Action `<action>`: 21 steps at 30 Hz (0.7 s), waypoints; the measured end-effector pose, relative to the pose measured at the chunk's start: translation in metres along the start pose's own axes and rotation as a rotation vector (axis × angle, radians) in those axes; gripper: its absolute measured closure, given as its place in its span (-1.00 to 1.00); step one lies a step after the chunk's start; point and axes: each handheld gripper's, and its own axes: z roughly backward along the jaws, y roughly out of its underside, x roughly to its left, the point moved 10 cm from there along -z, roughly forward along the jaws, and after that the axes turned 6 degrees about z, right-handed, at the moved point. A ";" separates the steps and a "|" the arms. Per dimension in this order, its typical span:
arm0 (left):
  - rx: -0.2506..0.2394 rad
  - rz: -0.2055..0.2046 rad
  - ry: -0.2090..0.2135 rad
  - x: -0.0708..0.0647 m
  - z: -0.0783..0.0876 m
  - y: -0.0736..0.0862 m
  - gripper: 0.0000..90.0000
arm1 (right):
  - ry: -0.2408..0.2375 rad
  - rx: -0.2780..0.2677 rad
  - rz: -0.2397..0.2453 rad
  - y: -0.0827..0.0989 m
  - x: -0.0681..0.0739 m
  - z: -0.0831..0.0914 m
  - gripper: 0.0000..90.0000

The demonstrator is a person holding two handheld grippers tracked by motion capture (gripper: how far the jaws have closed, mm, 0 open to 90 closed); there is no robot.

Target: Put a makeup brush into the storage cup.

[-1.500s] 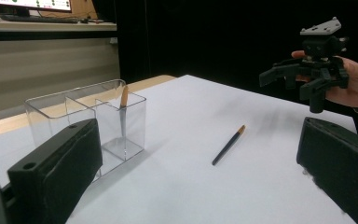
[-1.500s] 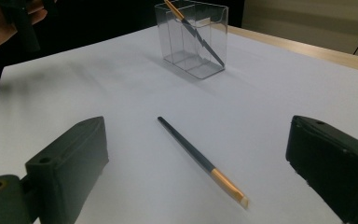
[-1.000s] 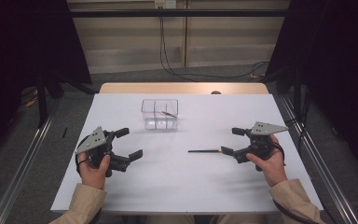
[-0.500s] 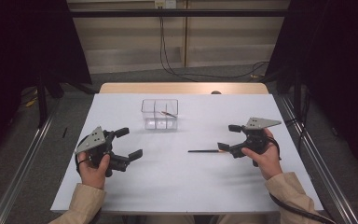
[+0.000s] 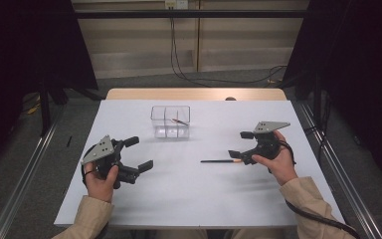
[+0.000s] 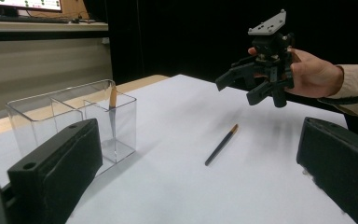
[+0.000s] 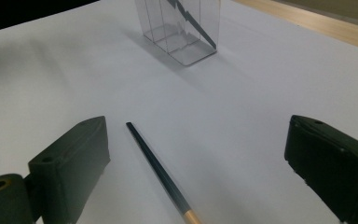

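Step in hand: the right tool (image 5: 238,144) approaches the pencil (image 5: 221,161) to pick it up, probably for the clear box (image 5: 170,121).
Right tool state: jaws wide apart, holding nothing; in the right gripper view the pencil (image 7: 161,173) lies between them, nearer the left jaw.
Pencil location: flat on the white table (image 5: 194,199), its tan end just under the right tool, its dark tip pointing away toward the left tool (image 5: 134,154).
Technique: centre the jaws across the shaft, lower until the pads straddle it, then close squarely; a thin round shaft may roll if one pad meets it first.
Left tool state: jaws apart, empty, well clear of the pencil.
Surroundings: the clear box stands ahead of both tools, one pencil (image 5: 180,121) already leaning inside it.
Obstructions: none between the right tool and the pencil.
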 end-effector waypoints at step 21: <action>0.010 -0.011 0.001 -0.001 -0.001 0.001 -1.00 | -0.040 0.345 0.112 0.015 -0.004 -0.009 -0.77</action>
